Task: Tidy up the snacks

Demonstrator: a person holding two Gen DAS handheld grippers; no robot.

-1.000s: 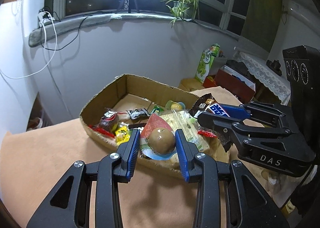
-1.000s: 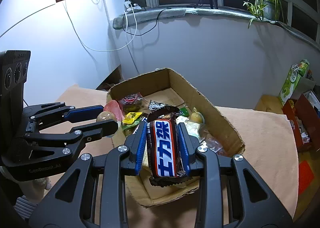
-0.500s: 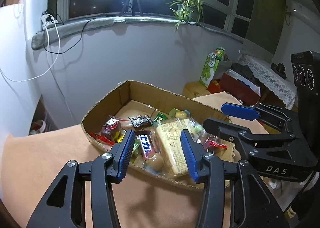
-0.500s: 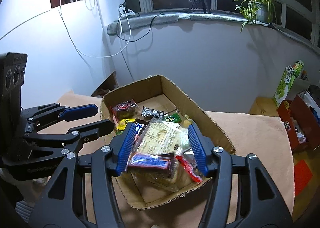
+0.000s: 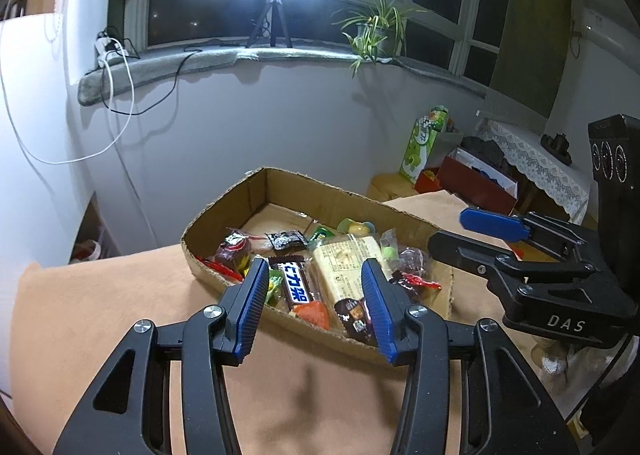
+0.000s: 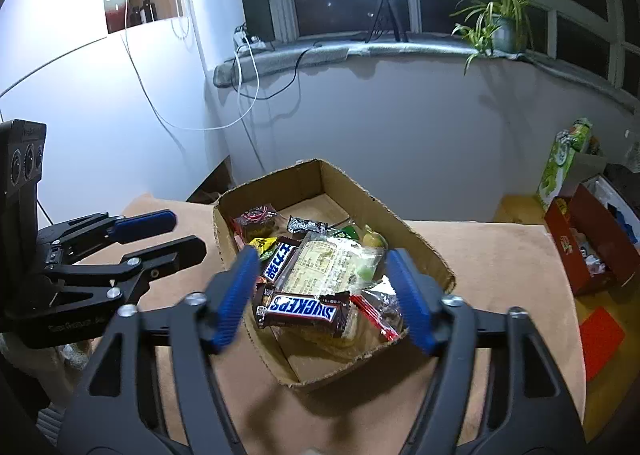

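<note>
Cardboard box [image 6: 404,231] of snacks, two chocolate bars, one [image 6: 302,309] lying crosswise, one [image 5: 296,287] lengthwise, left gripper [image 5: 316,305] and right gripper [image 6: 326,295] empty, jaws just spreading apart

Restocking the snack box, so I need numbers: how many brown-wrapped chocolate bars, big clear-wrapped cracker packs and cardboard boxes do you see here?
brown-wrapped chocolate bars: 2
clear-wrapped pale cracker pack: 1
open brown cardboard box: 1
Total: 4
</note>
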